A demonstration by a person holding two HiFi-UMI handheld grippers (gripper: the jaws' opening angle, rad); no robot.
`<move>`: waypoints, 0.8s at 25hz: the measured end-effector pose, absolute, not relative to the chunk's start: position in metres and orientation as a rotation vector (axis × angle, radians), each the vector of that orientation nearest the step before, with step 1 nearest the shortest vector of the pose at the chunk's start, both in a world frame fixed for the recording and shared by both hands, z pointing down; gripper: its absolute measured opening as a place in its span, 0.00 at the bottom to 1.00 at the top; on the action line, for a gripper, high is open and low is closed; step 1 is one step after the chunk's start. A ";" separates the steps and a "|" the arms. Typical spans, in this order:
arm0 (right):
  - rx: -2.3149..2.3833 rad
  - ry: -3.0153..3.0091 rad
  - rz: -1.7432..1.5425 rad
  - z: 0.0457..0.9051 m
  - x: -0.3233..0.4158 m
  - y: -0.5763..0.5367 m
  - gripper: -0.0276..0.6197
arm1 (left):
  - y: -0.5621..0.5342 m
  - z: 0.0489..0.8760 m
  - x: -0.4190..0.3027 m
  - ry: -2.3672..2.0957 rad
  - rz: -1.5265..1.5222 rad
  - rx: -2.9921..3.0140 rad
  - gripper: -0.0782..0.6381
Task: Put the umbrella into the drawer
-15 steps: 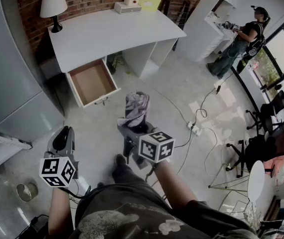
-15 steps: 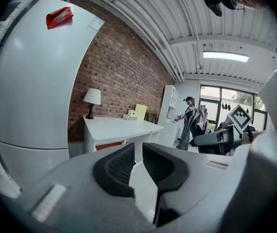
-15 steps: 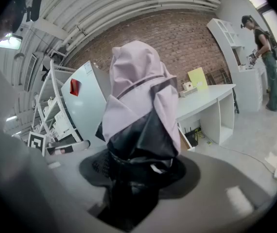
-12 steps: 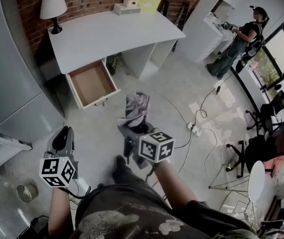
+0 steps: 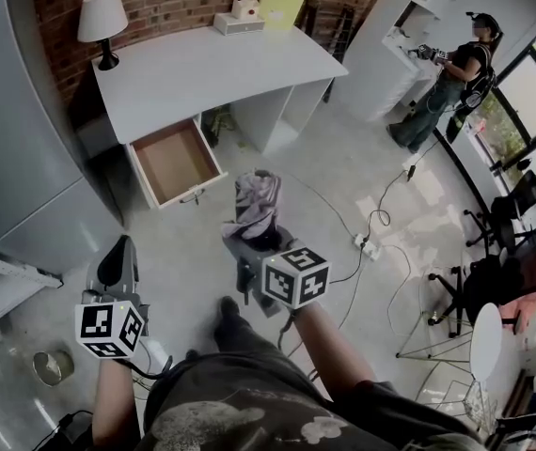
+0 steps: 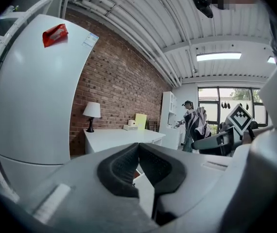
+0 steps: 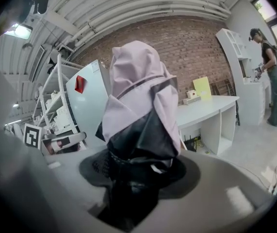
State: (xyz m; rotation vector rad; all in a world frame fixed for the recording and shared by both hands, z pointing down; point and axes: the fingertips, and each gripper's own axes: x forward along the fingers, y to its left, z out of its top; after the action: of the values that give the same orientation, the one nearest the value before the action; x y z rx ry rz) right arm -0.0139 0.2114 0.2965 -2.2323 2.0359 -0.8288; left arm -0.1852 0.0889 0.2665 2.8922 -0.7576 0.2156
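Nearest the person, the left gripper had its jaws pressed together with nothing between them, held low beside the left leg. The right gripper had its jaws partly spread and clamped on the lower end of the folded umbrella, which stood up out of the grip over the floor, well apart from the desk. The umbrella's canopy was bunched and loosely folded, pale lilac-grey cloth over black panels, with a strap round its middle; it looked soft and likely to flop.

This appeared to be the carrying step, with the umbrella in hand and not yet at the drawer. That drawer stood pulled open and empty under the white desk, beyond the umbrella. The next move probably called for bringing the umbrella above the opening and laying it lengthwise inside.
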 end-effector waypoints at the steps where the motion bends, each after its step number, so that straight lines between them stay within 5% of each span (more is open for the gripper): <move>1: -2.230 2.037 -0.826 0.296 -0.014 0.210 0.40 | 0.089 0.266 -0.185 -0.761 0.218 2.898 0.12; 20: -2.008 2.147 -0.984 0.322 0.090 0.145 0.41 | 0.044 0.274 -0.144 -1.101 0.283 2.777 0.12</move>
State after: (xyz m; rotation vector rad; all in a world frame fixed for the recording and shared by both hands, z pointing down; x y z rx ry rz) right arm 0.0900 0.1447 0.3225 -2.0082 2.1471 -0.9837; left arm -0.1442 0.0436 0.2738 2.7766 -1.1014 0.2830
